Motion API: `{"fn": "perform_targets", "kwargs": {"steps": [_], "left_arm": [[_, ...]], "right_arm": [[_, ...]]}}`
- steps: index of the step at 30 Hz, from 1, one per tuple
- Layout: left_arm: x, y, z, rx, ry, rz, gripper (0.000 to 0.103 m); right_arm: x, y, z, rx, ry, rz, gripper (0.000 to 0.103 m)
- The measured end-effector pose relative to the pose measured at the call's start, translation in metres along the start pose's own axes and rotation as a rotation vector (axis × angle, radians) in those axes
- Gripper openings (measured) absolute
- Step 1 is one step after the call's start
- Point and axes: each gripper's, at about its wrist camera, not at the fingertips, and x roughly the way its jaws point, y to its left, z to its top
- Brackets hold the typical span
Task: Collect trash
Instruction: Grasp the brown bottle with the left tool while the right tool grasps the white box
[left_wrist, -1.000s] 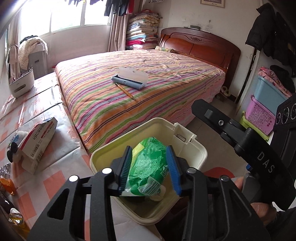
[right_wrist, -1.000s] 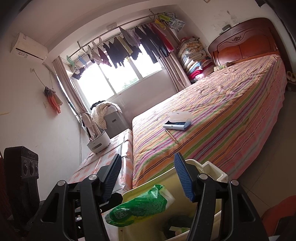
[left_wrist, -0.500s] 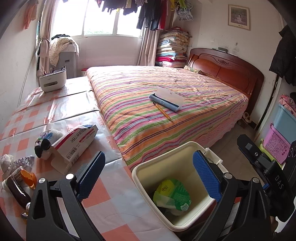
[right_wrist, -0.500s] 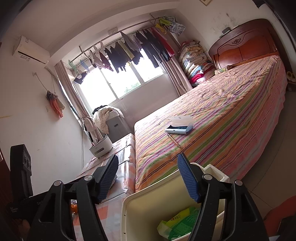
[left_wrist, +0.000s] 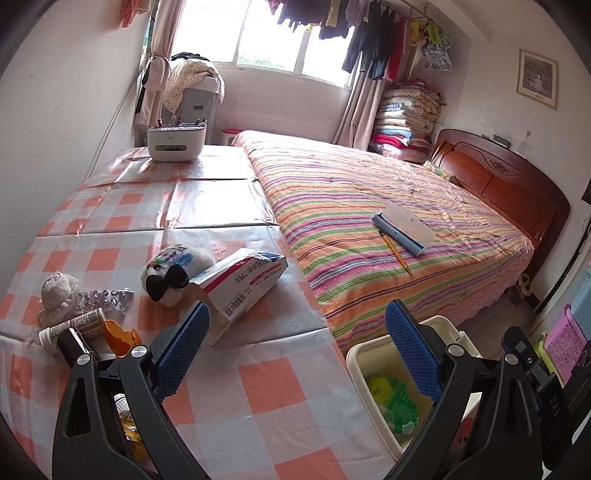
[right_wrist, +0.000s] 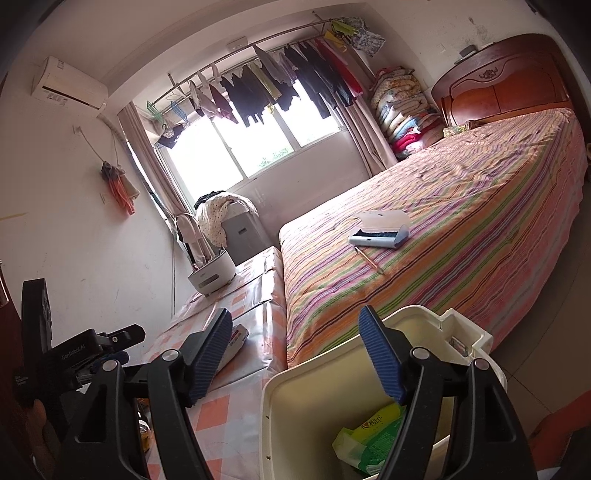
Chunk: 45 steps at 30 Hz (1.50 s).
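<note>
My left gripper (left_wrist: 295, 323) is open wide and empty, over the checked table (left_wrist: 266, 376), pointing down at it. A torn red and white medicine box (left_wrist: 243, 288) lies just beyond its left finger. Further left lie a blister pack (left_wrist: 105, 296), a crumpled tissue (left_wrist: 59, 291), a small tube (left_wrist: 72, 325) and an orange scrap (left_wrist: 118, 332). The cream bin (left_wrist: 356, 356) stands at the table's right edge with a green wrapper (left_wrist: 395, 400) inside. My right gripper (right_wrist: 295, 325) is open at the bin (right_wrist: 280, 406), whose left wall stands between its jaws, untouched; the green wrapper (right_wrist: 369, 435) lies below.
A plush toy (left_wrist: 170, 269) sits by the medicine box. A white desk organiser (left_wrist: 176, 142) stands at the table's far end. The striped bed (left_wrist: 369, 206) carries a blue case (left_wrist: 402, 229) and a pencil (left_wrist: 395, 251). Plastic baskets (left_wrist: 561, 343) stand on the floor at right.
My left gripper let the green wrapper drop into the bin, opened wide and swung left over the table. The right gripper's jaws spread a little; it stays at the bin.
</note>
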Motion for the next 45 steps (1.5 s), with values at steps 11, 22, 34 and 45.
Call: {"fn": "perform_targets", "kwargs": {"steps": [11,22,34,45], "left_arm": [[-0.017,0.112,-0.003,-0.415,0.025,0.291,0.094],[0.012,0.185,-0.021,-0.576,0.187,0.426,0.081],[0.040,0.206,-0.042,-0.665,0.318,0.357,0.048],[0.043,0.200,-0.041,-0.601,0.302,0.310,0.046]], "right_arm": [[0.021,0.034,-0.017,-0.055,0.065,0.054,0.070],[0.044,0.069,-0.025,-0.107,0.109,0.119,0.070],[0.096,0.096,-0.023,-0.121,0.238,0.167,0.070],[0.179,0.109,-0.040,-0.062,0.449,0.108,0.070]]}}
